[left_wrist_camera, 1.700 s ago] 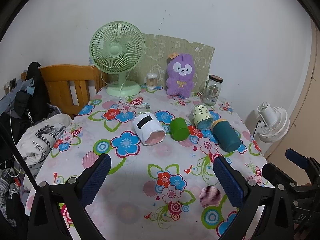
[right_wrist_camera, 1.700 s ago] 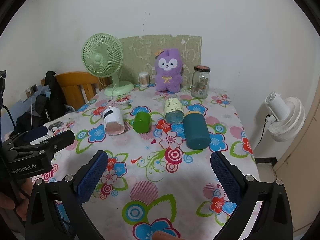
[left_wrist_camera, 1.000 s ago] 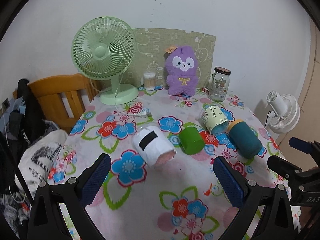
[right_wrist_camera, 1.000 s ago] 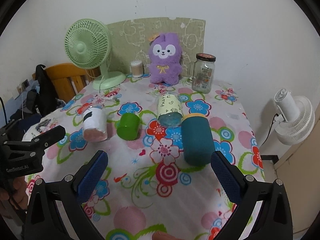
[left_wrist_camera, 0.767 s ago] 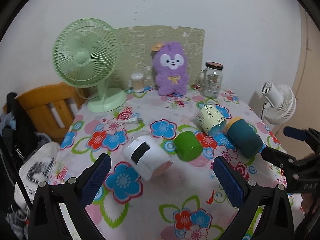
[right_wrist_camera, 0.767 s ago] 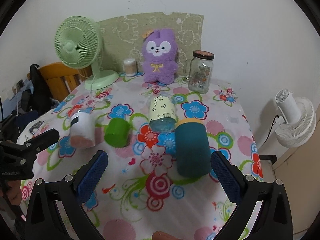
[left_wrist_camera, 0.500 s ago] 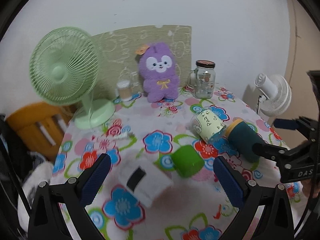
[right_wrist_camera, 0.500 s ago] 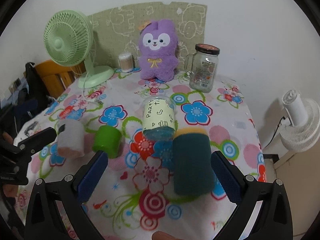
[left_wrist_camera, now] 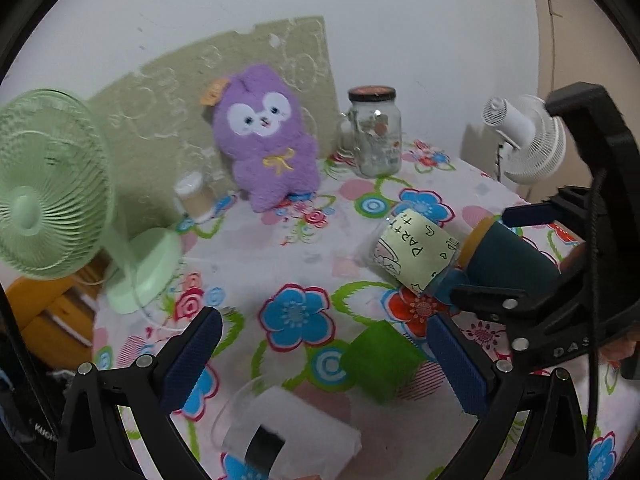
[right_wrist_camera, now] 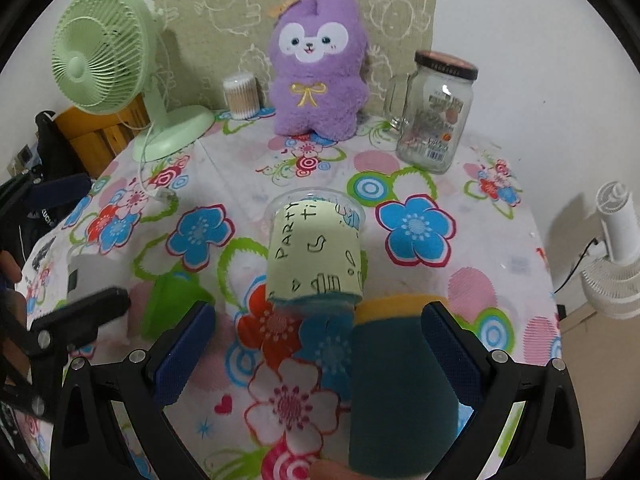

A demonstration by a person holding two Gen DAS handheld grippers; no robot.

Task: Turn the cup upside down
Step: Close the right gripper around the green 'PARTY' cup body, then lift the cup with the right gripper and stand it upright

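Observation:
Several cups lie on their sides on the flowered tablecloth. A dark teal cup with a yellow rim (right_wrist_camera: 396,384) lies between the open fingers of my right gripper (right_wrist_camera: 316,344), nearer the right finger. Beside it lies a clear cup with a pale "PARTY" label (right_wrist_camera: 316,252). A green cup (right_wrist_camera: 168,304) and a white cup with a black patch (right_wrist_camera: 84,272) lie further left. My left gripper (left_wrist_camera: 320,352) is open above the green cup (left_wrist_camera: 380,360) and the white cup (left_wrist_camera: 288,444). The teal cup (left_wrist_camera: 508,260) and label cup (left_wrist_camera: 412,252) sit to its right.
At the back stand a green desk fan (right_wrist_camera: 104,52), a cotton swab jar (right_wrist_camera: 240,96), a purple plush toy (right_wrist_camera: 316,64) and a glass mug jar (right_wrist_camera: 436,112). A white fan (right_wrist_camera: 616,252) stands off the table's right edge. A wooden chair (right_wrist_camera: 92,136) stands at the left.
Both grippers have moved forward toward the cups. The teal cup now lies between my right gripper's fingers. The left gripper has swung right, over the green and white cups.

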